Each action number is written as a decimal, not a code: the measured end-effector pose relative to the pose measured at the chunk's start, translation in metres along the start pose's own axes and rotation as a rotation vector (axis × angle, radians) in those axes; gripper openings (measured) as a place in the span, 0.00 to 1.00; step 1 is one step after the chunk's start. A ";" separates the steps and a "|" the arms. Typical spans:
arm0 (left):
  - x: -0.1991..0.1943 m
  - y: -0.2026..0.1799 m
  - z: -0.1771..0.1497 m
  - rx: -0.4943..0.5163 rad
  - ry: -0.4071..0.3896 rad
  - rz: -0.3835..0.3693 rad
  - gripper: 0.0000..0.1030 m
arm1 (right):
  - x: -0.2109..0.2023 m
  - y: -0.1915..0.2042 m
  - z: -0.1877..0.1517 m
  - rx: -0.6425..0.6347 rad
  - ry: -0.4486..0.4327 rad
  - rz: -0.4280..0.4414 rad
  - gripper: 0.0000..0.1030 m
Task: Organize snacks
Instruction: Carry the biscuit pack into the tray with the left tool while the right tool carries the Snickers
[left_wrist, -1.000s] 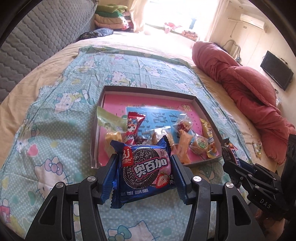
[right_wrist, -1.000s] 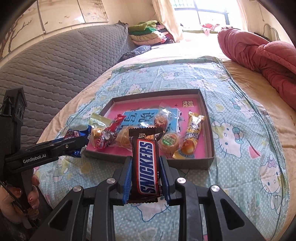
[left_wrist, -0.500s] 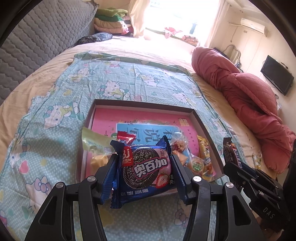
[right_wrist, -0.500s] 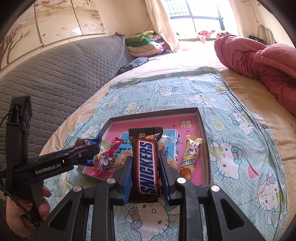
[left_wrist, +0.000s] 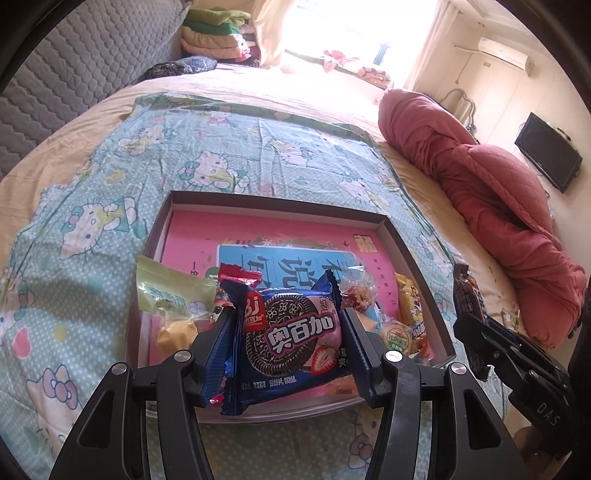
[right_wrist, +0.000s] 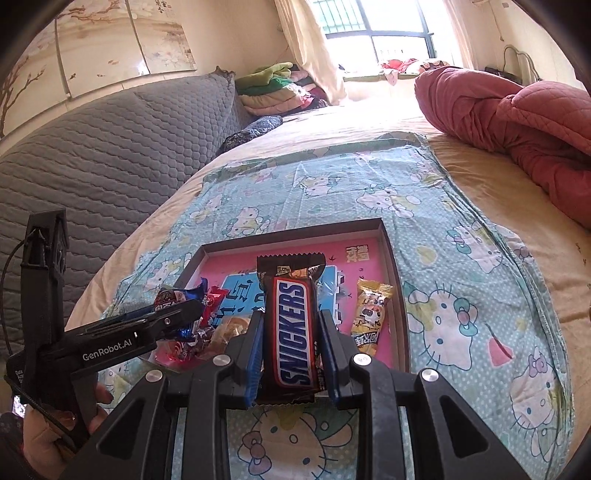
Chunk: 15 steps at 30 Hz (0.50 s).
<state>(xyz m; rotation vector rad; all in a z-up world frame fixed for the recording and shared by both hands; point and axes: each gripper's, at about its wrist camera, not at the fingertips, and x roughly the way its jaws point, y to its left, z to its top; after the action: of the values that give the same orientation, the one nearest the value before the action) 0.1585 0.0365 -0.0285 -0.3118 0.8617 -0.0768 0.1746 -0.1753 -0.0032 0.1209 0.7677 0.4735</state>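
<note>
Left wrist view: your left gripper (left_wrist: 287, 345) clamps a blue cookie packet (left_wrist: 291, 338) printed with a dark sandwich biscuit and a strawberry, one blue pad on each long side, the packet held above the near end of the shallow box (left_wrist: 391, 230). The box has a pink floor with a blue printed panel and lies on a light blue cartoon-cat sheet (left_wrist: 110, 221) spread over the bed. Inside it, near end: a pale green packet (left_wrist: 170, 295) at left, a red wrapper (left_wrist: 236, 275) behind the cookie packet, a clear-wrapped sweet (left_wrist: 356, 291), a yellow packet (left_wrist: 408, 302) and a small round green-topped snack (left_wrist: 397, 336) at right. Your right gripper (left_wrist: 471, 325) enters at the right edge, beside the box's right wall, with a dark bar end showing at its tip. A rolled red quilt (left_wrist: 498, 192) lies beyond. Right wrist view: your right gripper (right_wrist: 291, 360) is closed on a brown Snickers bar (right_wrist: 293, 332), lengthwise between the pads, over the box's (right_wrist: 389, 243) near edge. The yellow packet (right_wrist: 369, 317) lies in the box to the bar's right. Your left gripper (right_wrist: 177, 314) reaches in from the left over the wrapped sweets, the blue packet end visible at its tip; your hand (right_wrist: 48, 439) grips its handle. A grey quilted headboard (right_wrist: 110, 147) stands behind.
</note>
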 end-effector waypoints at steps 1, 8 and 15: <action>0.002 0.000 0.000 0.003 0.003 0.000 0.57 | 0.002 0.000 0.001 0.001 0.002 -0.003 0.28; 0.010 0.002 -0.003 0.010 0.020 -0.022 0.57 | 0.015 0.003 0.005 0.006 0.015 -0.005 0.28; 0.017 0.003 -0.005 0.021 0.035 -0.033 0.57 | 0.034 0.007 0.011 0.011 0.035 0.006 0.28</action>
<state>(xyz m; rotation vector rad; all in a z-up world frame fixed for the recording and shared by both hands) 0.1654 0.0346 -0.0444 -0.3060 0.8903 -0.1222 0.2007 -0.1525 -0.0156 0.1253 0.8046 0.4783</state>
